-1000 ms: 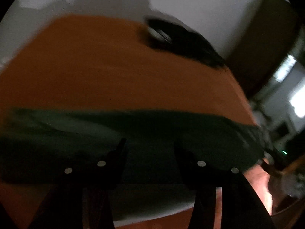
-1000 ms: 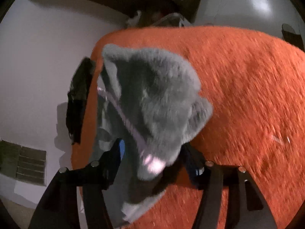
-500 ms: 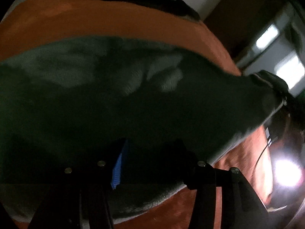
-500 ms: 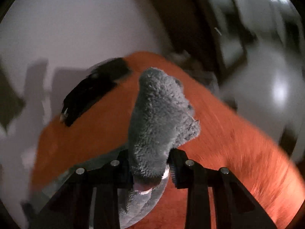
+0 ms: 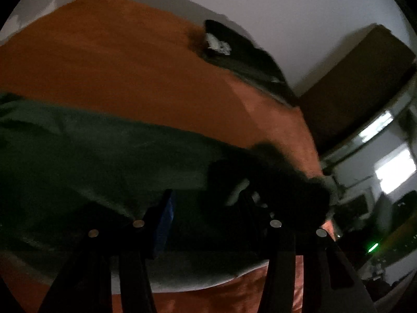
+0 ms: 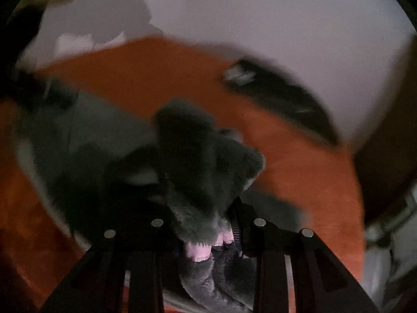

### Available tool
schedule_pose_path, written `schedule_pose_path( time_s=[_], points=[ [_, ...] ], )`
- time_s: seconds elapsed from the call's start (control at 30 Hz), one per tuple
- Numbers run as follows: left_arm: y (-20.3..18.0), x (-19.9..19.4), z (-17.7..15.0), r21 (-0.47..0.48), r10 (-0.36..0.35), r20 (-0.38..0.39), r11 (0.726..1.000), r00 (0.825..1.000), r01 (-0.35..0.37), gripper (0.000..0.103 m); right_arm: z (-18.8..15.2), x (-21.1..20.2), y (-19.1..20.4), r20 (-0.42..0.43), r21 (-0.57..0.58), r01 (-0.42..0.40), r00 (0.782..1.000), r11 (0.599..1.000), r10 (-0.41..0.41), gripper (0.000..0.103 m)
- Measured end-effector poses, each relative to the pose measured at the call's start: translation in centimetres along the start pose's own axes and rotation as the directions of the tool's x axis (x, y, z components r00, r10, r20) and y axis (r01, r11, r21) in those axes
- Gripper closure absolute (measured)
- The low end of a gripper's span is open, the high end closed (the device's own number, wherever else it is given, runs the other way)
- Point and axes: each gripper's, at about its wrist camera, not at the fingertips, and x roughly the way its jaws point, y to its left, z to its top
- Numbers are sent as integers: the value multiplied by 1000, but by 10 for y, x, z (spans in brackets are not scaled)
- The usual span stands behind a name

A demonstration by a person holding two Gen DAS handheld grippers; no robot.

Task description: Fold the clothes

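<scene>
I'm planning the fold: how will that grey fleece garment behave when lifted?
Probably floppy: the grey fleece garment bunches and droops around the right gripper. Its fuzzy pile likely grips rather than slips. It looks bulky, so folds may spring open on the orange blanket.

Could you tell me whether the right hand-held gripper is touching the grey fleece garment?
Touching: the right wrist view shows the grey fleece garment pinched between the right hand-held gripper fingers.

Your left wrist view: low, close over grey fleece garment (image 5: 109, 156), looking along fingers across orange bedspread (image 5: 117, 60) toward white wall (image 5: 286, 13), frame upper half; your right wrist view: closer still, fleece (image 6: 198, 161) filling frame centre, facing same wall (image 6: 286, 26); both views share bedspread (image 6: 146, 73), black item (image 5: 242, 49) (image 6: 281, 99) in upper right.
</scene>
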Motion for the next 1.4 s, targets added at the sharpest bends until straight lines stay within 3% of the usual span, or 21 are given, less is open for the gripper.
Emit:
schedule_pose_path(
  time_s=[0.13, 0.23, 0.3, 0.37, 0.43, 0.5, 0.6, 0.67, 0.77, 0.8, 0.83, 0.87, 0.93, 1.0, 1.1, 1.17, 1.23, 1.3, 1.37, 1.4],
  points=[
    [19, 4, -5, -59, 7, -43, 998, 999, -10, 52, -14, 16, 38, -30, -135, -14, 1000, 991, 10, 74],
    [29, 12, -11, -67, 5, -77, 998, 997, -10, 52, -22, 11, 42, -16, -195, -24, 1000, 980, 21, 64],
    [28, 22, -11, -55, -2, -102, 998, 995, -4, 52, -28, 7, 45, -6, -235, -30, 1000, 972, 29, 51],
    [25, 27, -10, -41, -23, -132, 999, 991, 17, 52, -30, -7, 41, 0, -243, -102, 994, 965, 105, 47],
    [19, 35, -6, -22, -57, -162, 998, 985, 54, 52, -31, -25, 30, -2, -227, -237, 970, 945, 243, 46],
    [7, 43, 3, 2, -91, -196, 996, 976, 93, 51, -31, -40, 11, -2, -172, -354, 933, 919, 359, 46],
    [-17, 58, 14, 55, -123, -257, 988, 959, 142, 50, -36, -50, -44, 24, 18, -384, 923, 923, 384, 46],
    [-41, 72, 18, 117, -121, -307, 980, 944, 164, 48, -45, -54, -80, 37, 156, -358, 933, 920, 357, 46],
    [-82, 101, 8, 277, -41, -346, 950, 937, 144, 48, -59, -48, -143, 33, 352, -271, 960, 896, 278, 46],
    [-87, 112, 4, 324, -7, -319, 939, 948, 116, 58, -64, -44, -157, 23, 398, -254, 963, 882, 267, 46],
    [-92, 122, -1, 368, 26, -289, 926, 957, 86, 97, -68, -40, -172, 12, 443, -236, 966, 865, 257, 46],
    [-96, 130, -6, 404, 53, -258, 913, 965, 58, 96, -72, -36, -186, 1, 487, -217, 969, 846, 248, 46],
    [-77, 112, -20, 325, 13, -176, 945, 984, 46, 96, -80, -31, -205, -5, 556, -199, 970, 807, 243, 46],
    [-58, 81, -32, 244, -41, -122, 967, 992, 70, 96, -83, -28, -219, 5, 594, -199, 970, 780, 244, 46],
    [-35, 81, -42, 168, -59, -204, 981, 977, 94, 89, -78, -16, -228, -7, 575, -204, 967, 792, 254, 46],
    [-25, 80, -40, 122, -71, -237, 987, 969, 103, 78, -76, 4, -230, -60, 563, -188, 962, 805, 267, 46],
    [-20, 79, -28, 82, -83, -251, 991, 965, 106, 57, -75, 30, -230, -134, 549, -165, 950, 819, 281, 46],
    [-18, 72, -10, 74, -70, -215, 993, 974, 87, 51, -82, 63, -228, -258, 565, -128, 911, 815, 322, 46],
    [-16, 67, 15, 66, -73, -175, 994, 982, 86, 41, -97, 82, -237, -289, 658, -129, 867, 742, 407, 44],
    [-15, 71, 23, 67, -76, -188, 994, 979, 90, 30, -102, 84, -245, -267, 709, -143, 852, 690, 450, 44]
  ],
)
